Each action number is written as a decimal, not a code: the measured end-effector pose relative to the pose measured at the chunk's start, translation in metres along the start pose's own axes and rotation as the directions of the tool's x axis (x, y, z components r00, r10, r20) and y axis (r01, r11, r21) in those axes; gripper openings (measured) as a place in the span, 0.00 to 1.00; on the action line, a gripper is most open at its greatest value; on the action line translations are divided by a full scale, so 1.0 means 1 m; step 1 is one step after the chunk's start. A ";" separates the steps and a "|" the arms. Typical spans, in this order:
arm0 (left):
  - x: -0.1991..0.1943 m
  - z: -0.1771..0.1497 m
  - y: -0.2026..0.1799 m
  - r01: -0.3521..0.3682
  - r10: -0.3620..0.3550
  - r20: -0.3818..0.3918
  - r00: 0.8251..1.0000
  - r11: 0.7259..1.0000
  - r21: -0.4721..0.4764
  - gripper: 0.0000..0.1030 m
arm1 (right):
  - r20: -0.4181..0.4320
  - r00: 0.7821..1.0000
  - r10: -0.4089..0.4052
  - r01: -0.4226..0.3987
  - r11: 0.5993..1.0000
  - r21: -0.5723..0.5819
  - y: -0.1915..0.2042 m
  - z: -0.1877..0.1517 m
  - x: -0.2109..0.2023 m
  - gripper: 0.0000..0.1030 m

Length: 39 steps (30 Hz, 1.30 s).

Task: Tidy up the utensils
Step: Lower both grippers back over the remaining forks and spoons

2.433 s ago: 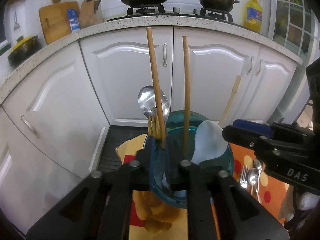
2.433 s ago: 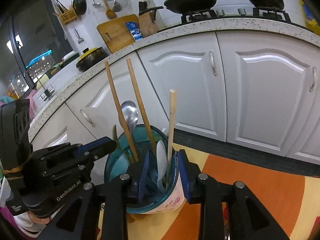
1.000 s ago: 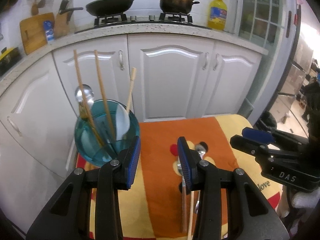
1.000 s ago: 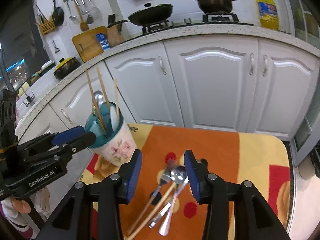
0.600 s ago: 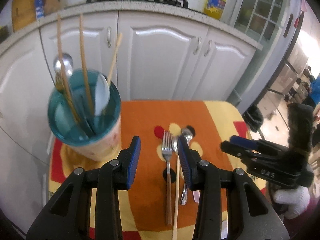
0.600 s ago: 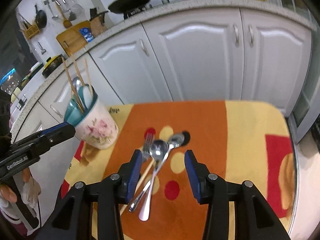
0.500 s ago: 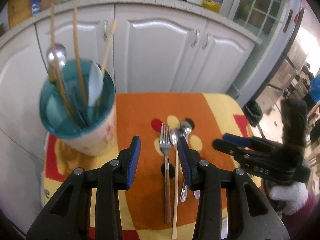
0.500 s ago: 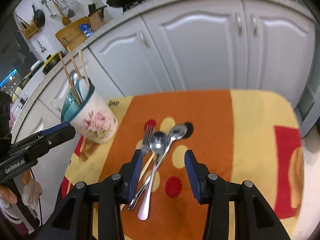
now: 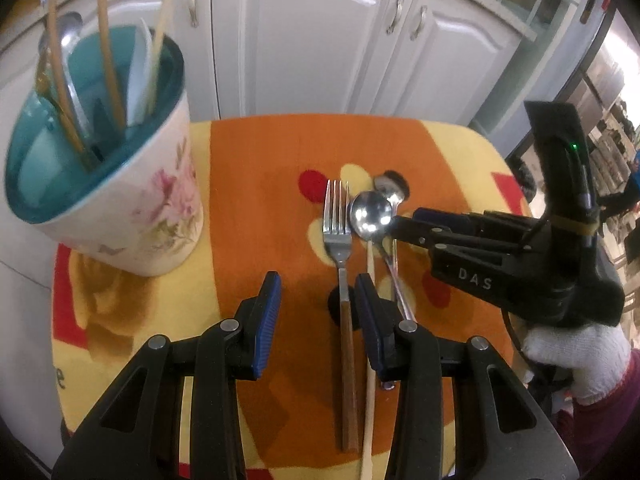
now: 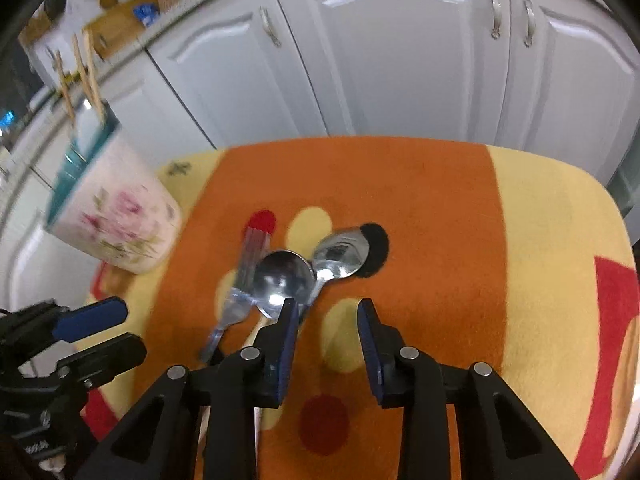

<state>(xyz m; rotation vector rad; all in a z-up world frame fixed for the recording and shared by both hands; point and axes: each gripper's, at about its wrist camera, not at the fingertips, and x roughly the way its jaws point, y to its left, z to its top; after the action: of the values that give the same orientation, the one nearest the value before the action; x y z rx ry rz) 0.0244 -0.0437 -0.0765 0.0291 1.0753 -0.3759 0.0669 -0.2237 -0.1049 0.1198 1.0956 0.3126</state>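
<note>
Cabinets: white doors stand behind everything you see.
Worktop: a small one under an orange, yellow and red cloth with dots; it carries all the utensils.
Cup: floral outside, teal inside, at the far left of the cloth. It already holds long wooden sticks, a metal spoon and a pale spoon, all standing upright.
Your left gripper: wide open with nothing in it. It hangs low over the cloth; the fork handle runs between its blue pads without touching either one.
Your right gripper: its jaws have just been closing, yet a clear gap stands between the pads and nothing is between them. Your left pad sits just at the bowl of the round spoon; whether it touches, you cannot tell.
Fork: flat on the cloth, tines away from you, brown handle towards you.
Round spoon: just right of the fork, on a long pale handle.
Second spoon: metal, its bowl beyond the round one, its handle crossing under it.
</note>
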 end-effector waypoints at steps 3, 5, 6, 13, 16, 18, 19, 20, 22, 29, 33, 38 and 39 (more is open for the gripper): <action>0.011 0.001 -0.001 -0.001 0.001 -0.015 1.000 1.000 0.002 0.36 | 0.005 1.000 -0.007 0.007 1.000 -0.025 0.005 0.002 0.003 0.30; 0.020 0.003 -0.003 -0.001 0.001 -0.028 1.000 1.000 0.004 0.36 | 0.008 0.999 -0.035 0.036 0.997 -0.065 0.010 0.003 0.005 0.29; 0.023 0.003 -0.004 0.000 0.000 -0.032 0.999 1.000 0.004 0.36 | 0.011 0.999 -0.051 0.052 0.995 -0.086 0.011 0.002 0.005 0.28; 0.041 0.004 -0.007 -0.009 0.010 -0.074 0.997 1.000 0.012 0.36 | 0.009 0.992 -0.125 0.125 0.985 -0.118 -0.008 -0.010 -0.009 0.28; 0.045 0.005 -0.003 -0.006 0.005 -0.079 0.997 1.000 -0.003 0.36 | 0.000 0.992 -0.124 0.124 0.990 -0.070 -0.030 -0.014 -0.020 0.28; 0.046 0.010 -0.003 -0.006 0.006 -0.072 0.997 1.000 -0.005 0.36 | 0.002 0.996 -0.091 0.091 0.996 -0.025 -0.046 -0.016 -0.028 0.28; 0.047 0.013 -0.004 -0.006 0.006 -0.072 0.997 1.000 -0.005 0.36 | 0.004 0.998 -0.067 0.067 0.998 -0.004 -0.052 -0.016 -0.031 0.28; 0.048 0.016 -0.005 -0.009 0.008 -0.068 0.998 1.000 -0.005 0.36 | 0.008 0.999 -0.052 0.052 0.999 0.011 -0.056 -0.016 -0.033 0.28; 0.051 0.022 -0.004 -0.014 0.013 -0.064 0.998 1.000 -0.007 0.36 | 0.025 1.000 -0.012 0.011 0.999 0.034 -0.064 -0.015 -0.038 0.28; 0.062 0.040 -0.006 -0.006 0.005 -0.053 0.999 1.000 -0.011 0.36 | 0.043 0.998 0.056 -0.061 0.991 0.119 -0.083 -0.018 -0.041 0.28; 0.070 0.049 -0.012 0.002 -0.002 -0.045 0.999 1.000 -0.006 0.36 | 0.060 0.992 0.110 -0.118 0.981 0.156 -0.084 -0.017 -0.033 0.29; 0.075 0.059 -0.019 0.021 -0.021 -0.045 0.999 1.000 0.001 0.36 | 0.109 0.971 0.214 -0.235 0.937 0.258 -0.100 -0.014 -0.027 0.29; 0.074 0.061 -0.020 0.026 -0.025 -0.045 0.999 1.000 0.002 0.35 | 0.121 0.964 0.237 -0.262 0.925 0.277 -0.105 -0.014 -0.026 0.29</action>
<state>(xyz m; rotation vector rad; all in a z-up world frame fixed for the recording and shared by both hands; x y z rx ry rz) 0.1011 -0.0956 -0.1085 0.0259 1.1209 -0.4010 0.0635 -0.3323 -0.1150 0.5347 1.0365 0.3694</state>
